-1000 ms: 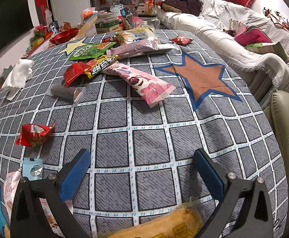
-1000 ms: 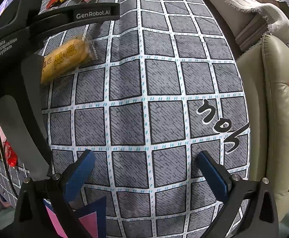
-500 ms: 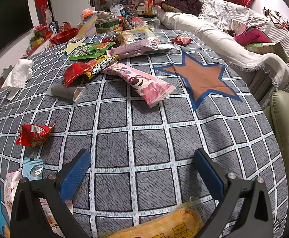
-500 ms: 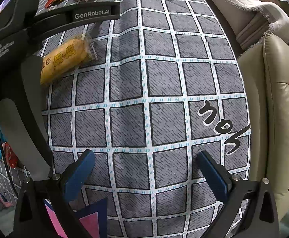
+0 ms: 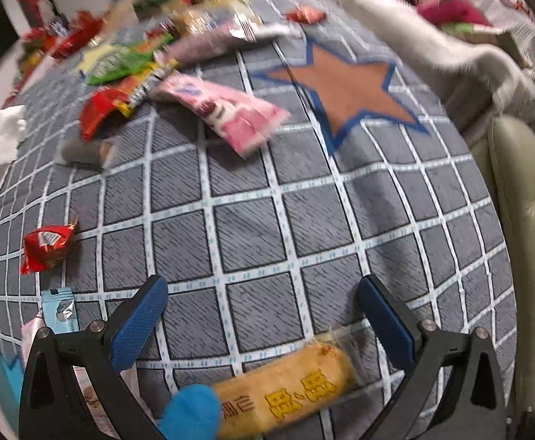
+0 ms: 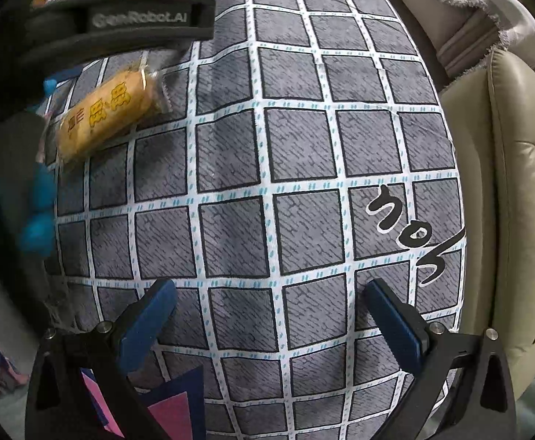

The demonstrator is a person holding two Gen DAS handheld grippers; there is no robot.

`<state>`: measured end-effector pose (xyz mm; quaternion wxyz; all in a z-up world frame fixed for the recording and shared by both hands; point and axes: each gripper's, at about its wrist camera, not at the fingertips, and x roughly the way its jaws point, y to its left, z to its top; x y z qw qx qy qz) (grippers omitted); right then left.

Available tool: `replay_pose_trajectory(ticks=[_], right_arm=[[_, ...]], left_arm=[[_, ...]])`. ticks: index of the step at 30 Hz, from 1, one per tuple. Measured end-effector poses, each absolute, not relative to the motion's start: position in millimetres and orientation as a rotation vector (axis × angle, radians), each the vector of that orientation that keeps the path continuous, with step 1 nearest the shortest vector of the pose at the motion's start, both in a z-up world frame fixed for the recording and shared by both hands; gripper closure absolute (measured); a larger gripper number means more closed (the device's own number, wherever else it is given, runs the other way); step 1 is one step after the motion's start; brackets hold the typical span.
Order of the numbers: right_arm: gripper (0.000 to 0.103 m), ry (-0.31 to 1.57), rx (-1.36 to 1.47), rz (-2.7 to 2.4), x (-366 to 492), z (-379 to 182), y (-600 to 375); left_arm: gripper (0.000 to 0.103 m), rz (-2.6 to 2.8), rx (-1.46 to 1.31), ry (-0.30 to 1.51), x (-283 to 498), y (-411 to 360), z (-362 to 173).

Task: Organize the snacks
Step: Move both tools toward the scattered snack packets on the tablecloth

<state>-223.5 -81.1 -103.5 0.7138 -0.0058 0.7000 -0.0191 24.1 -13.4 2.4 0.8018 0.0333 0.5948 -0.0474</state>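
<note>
A yellow wrapped snack cake (image 5: 286, 388) lies on the grey checked tablecloth (image 5: 253, 234), just below my open, empty left gripper (image 5: 264, 311); it also shows in the right wrist view (image 6: 102, 117). A pink snack bag (image 5: 227, 113), a red packet (image 5: 45, 247), a small blue sachet (image 5: 60, 310) and a pile of several mixed snack bags (image 5: 128, 58) lie farther off. My right gripper (image 6: 267, 311) is open and empty over bare cloth near the table's edge. The left gripper's black body (image 6: 120, 22) fills the right view's upper left.
A blue-gloved hand (image 6: 29, 212) holds the left gripper. An orange star (image 5: 344, 88) is printed on the cloth. A beige leather seat (image 6: 506, 183) borders the table's right edge, with a sofa and blanket (image 5: 432, 40) behind. White tissue (image 5: 3, 139) lies at far left.
The left gripper has tilted and pulled back, blurring the view; the yellow cake now shows more fully between its fingers. A blue-gloved fingertip has come into the left view. The right gripper has barely moved.
</note>
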Motion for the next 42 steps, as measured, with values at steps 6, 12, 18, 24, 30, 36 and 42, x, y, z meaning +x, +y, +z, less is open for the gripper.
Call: replay_pose_trajectory(ticks=[6, 12, 18, 24, 30, 36, 42], right_arm=[[0.000, 1.533, 0.008, -0.064, -218, -101, -91], [0.000, 1.616, 0.009, -0.060, -205, -103, -90], [0.000, 1.678, 0.054, -0.069, -183, -97, -86], [0.000, 1.687, 0.053, 0.020, -178, -79, -48], [0.000, 1.712, -0.082, 0.147, -148, -82, -1], [0.000, 1.725, -0.236, 0.204, -107, -93, 25], [0.000, 1.738, -0.311, 0.260, -64, -107, 43]], left_arm=[[0.000, -0.231, 0.052, 1.446, 35, -5, 8], [0.000, -0.221, 0.065, 1.392, -3, 47, 64], [0.000, -0.105, 0.110, 1.393, -54, 130, 92], [0.000, -0.008, 0.153, 1.553, -100, 187, 54], [0.000, 0.007, 0.193, 1.606, -109, 197, 17], [0.000, 0.000, 0.217, 1.623, -106, 205, -8], [0.000, -0.063, 0.127, 1.660, -89, 191, -23]])
